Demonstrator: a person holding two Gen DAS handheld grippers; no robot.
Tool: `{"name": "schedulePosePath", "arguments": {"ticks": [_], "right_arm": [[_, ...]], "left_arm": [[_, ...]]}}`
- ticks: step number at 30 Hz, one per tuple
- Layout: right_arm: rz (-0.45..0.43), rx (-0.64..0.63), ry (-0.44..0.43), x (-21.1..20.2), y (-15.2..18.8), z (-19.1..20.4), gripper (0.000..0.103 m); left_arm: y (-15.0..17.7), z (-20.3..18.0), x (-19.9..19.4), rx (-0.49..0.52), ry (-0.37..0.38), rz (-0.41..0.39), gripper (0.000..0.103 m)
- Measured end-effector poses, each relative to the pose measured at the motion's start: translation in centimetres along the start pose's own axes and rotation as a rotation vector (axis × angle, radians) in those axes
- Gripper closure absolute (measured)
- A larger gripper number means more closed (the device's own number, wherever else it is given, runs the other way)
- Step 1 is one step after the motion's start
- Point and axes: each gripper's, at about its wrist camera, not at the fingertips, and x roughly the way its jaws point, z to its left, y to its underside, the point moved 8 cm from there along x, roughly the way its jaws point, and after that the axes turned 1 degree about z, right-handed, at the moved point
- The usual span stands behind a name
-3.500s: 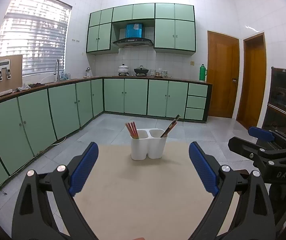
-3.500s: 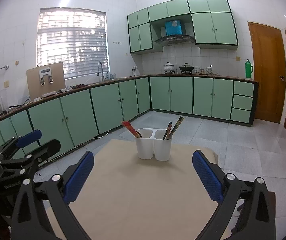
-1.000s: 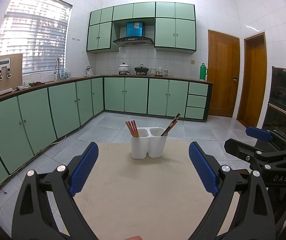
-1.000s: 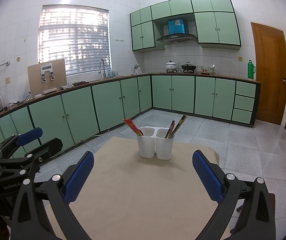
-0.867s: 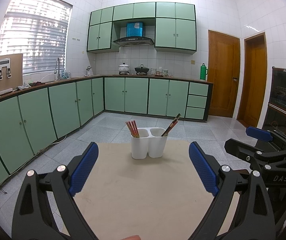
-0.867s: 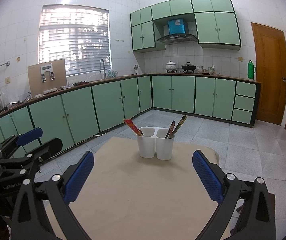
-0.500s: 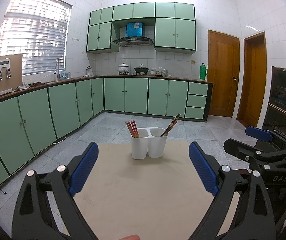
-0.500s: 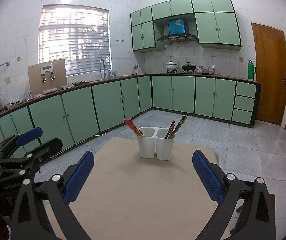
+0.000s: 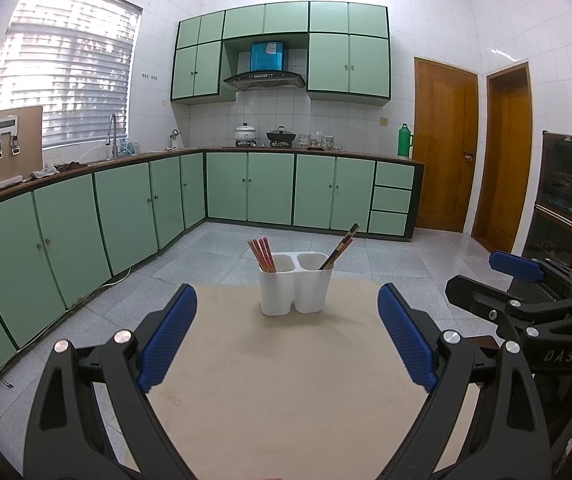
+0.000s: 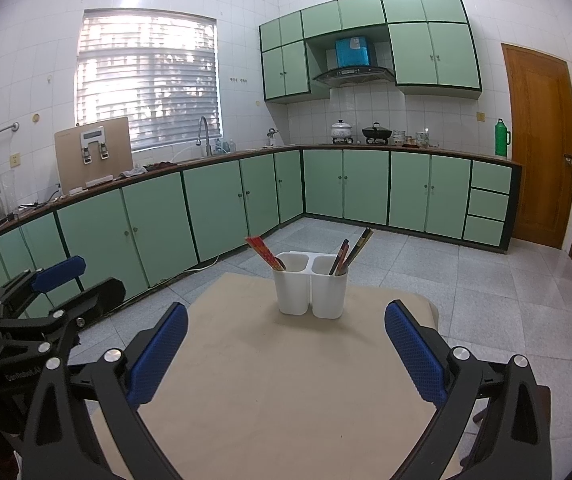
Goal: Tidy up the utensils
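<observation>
Green kitchen cabinets (image 9: pixel 126 216) ring the beige desk (image 9: pixel 286 380), where light, stiff, slippery red chopsticks (image 9: pixel 263 255) in the white holder (image 9: pixel 295 289) look best pinched mid-shaft, both the left tool (image 9: pixel 286 336) and right tool (image 10: pixel 286 354) gaping wide and empty.

Holder (image 9: pixel 295 289): on the surface (image 9: pixel 286 380), ahead of and between the left gripper (image 9: pixel 287 322) fingers; likewise for the right gripper (image 10: pixel 286 334).
Left cup: chopsticks (image 9: pixel 262 255) inside, leaning left.
Right cup: second chopstick bundle (image 9: pixel 340 246) inside, leaning right.
Grippers: right one to the right of the left fingers, both behind the holder, fingers spread wide.
Cabinets (image 9: pixel 270 192): beyond the holder, across the floor.
</observation>
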Motion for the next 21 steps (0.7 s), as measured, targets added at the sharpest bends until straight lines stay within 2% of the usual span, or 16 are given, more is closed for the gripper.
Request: {"name": "schedulePosePath", "arguments": {"ticks": [21], "right_arm": [[0.014, 0.008, -0.001, 0.67, 0.51, -0.95, 0.006]], "left_arm": [[0.12, 0.38, 0.40, -0.013, 0.000, 0.011, 0.014]]}}
